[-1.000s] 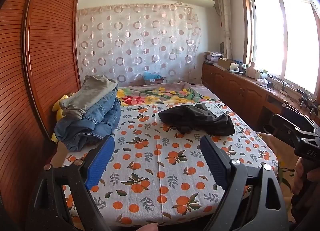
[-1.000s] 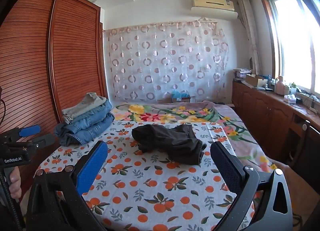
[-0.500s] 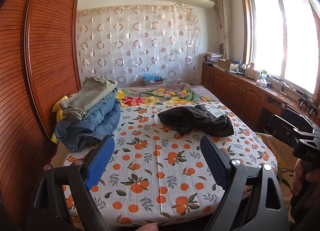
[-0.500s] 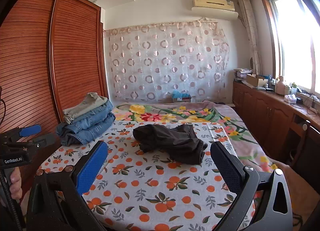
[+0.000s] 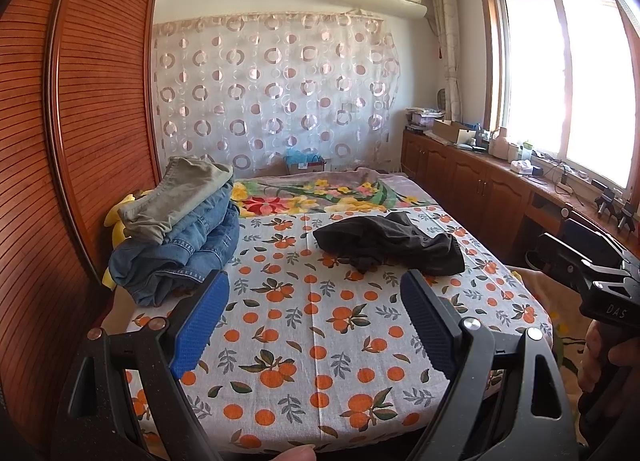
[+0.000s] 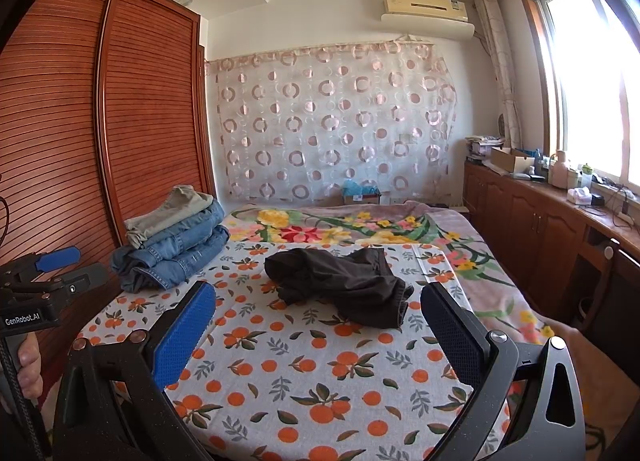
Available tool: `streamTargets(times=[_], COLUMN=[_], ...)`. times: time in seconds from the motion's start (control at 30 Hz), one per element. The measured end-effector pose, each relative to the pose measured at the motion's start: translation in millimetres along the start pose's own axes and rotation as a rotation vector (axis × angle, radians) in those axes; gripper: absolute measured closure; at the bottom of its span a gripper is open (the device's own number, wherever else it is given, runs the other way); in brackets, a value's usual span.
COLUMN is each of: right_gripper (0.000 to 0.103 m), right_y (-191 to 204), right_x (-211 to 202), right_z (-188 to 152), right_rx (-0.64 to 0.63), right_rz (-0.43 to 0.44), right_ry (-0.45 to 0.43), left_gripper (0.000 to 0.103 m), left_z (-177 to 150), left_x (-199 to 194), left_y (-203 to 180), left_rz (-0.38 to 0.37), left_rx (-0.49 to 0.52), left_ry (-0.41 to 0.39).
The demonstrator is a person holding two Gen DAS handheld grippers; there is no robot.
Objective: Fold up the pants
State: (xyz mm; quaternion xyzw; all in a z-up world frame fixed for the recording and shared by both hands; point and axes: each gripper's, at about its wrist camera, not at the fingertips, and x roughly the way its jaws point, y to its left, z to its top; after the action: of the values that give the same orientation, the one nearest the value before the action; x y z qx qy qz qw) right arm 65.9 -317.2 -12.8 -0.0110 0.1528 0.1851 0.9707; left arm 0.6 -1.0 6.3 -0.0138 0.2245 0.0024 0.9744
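Crumpled black pants (image 5: 390, 243) lie in a heap on the orange-print bed sheet (image 5: 316, 325), near the middle of the bed; they also show in the right wrist view (image 6: 344, 281). My left gripper (image 5: 314, 321) is open and empty, held above the near part of the bed, short of the pants. My right gripper (image 6: 318, 331) is open and empty, also short of the pants. Each gripper shows at the edge of the other's view.
A stack of folded jeans and grey pants (image 5: 180, 229) sits at the bed's left side by the wooden wardrobe (image 5: 60, 141). A floral blanket (image 5: 320, 197) covers the far part of the bed. Wooden cabinets (image 6: 560, 237) run under the window at right.
Both grippers have crept slightly forward toward the bed; the pants have not moved and both stay open.
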Motion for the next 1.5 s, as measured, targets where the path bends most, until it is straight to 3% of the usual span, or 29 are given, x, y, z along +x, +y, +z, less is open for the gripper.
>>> streamTargets(times=[1.5], right_gripper=[0.001], right_y=[0.3], right_x=[-0.2], right_z=[1.1], right_rx=[0.009], right_rz=[-0.003], right_ry=[0.003], left_gripper=[0.015], left_z=[6.5], left_x=[-10.1], left_y=[-4.4], left_rz=[-0.001], left_rx=[0.001], left_ry=[-0.009])
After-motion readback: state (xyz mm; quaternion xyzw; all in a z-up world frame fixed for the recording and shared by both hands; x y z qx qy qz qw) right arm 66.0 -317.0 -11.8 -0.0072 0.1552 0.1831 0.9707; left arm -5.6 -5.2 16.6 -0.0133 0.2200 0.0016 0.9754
